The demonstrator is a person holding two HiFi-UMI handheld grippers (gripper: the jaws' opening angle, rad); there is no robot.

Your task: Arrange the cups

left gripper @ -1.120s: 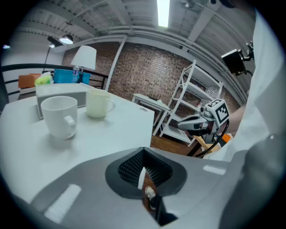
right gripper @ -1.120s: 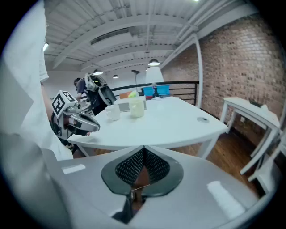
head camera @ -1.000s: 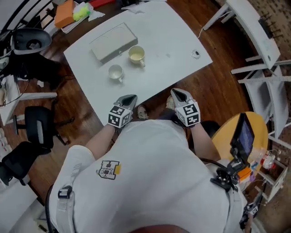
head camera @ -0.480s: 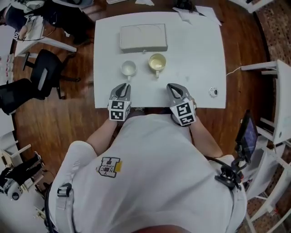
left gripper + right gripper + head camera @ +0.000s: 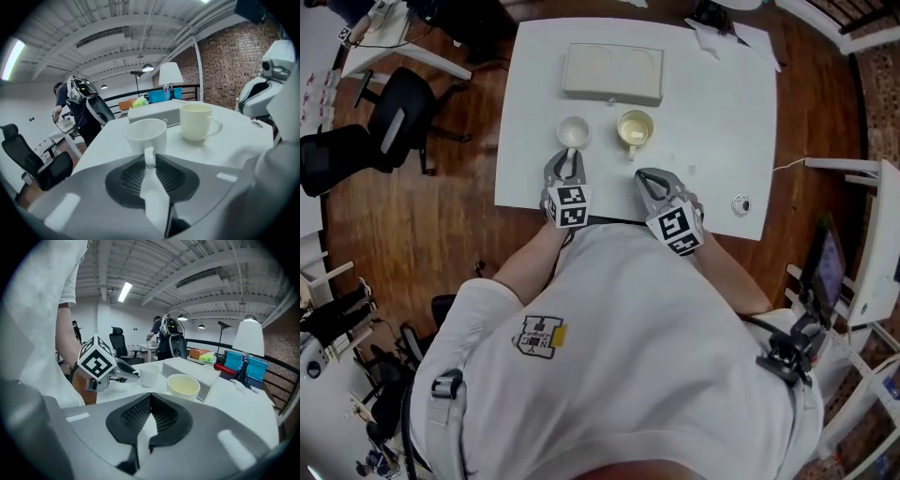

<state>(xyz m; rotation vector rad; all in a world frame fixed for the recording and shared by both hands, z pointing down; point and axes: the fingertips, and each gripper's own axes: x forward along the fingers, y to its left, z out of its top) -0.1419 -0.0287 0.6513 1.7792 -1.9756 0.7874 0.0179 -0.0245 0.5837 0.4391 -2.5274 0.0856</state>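
White laminate for the table (image 5: pixel 722 103), squarely ahead and close against the body, within easy reach of both arms. Set near its far edge, a long pale grey box (image 5: pixel 612 73), likely the backstop for lining things up. Just this side of it, upright, side by side but not touching, two mugs: cream cup (image 5: pixel 635 127) to the right and white cup (image 5: pixel 573 131) to the left, each handle turned toward the near edge, presumably so as to be taken from this side. Aimed straight along the white cup's handle (image 5: pixel 149 156), left gripper (image 5: pixel 565 157), sloping downward, jaws just now eased slightly apart, the handle right at the mouth of the gap but not pinched; looks like the approach to a first pick-up, nothing arranged yet. Hovering beside it above the near part of the top, right gripper (image 5: pixel 647 176), jaws together on nothing, seemingly waiting its turn with the cream cup ahead. Underneath, a smooth, matt, mostly bare top, with loose papers (image 5: pixel 736 37) at the far right corner and one small round object (image 5: pixel 741 203) near the right edge. Around, dark wood floor (image 5: pixel 422 225), black office chairs (image 5: pixel 389 127) to the left, brick wall (image 5: pixel 229 47) and exposed ceiling (image 5: pixel 117 28) beyond.
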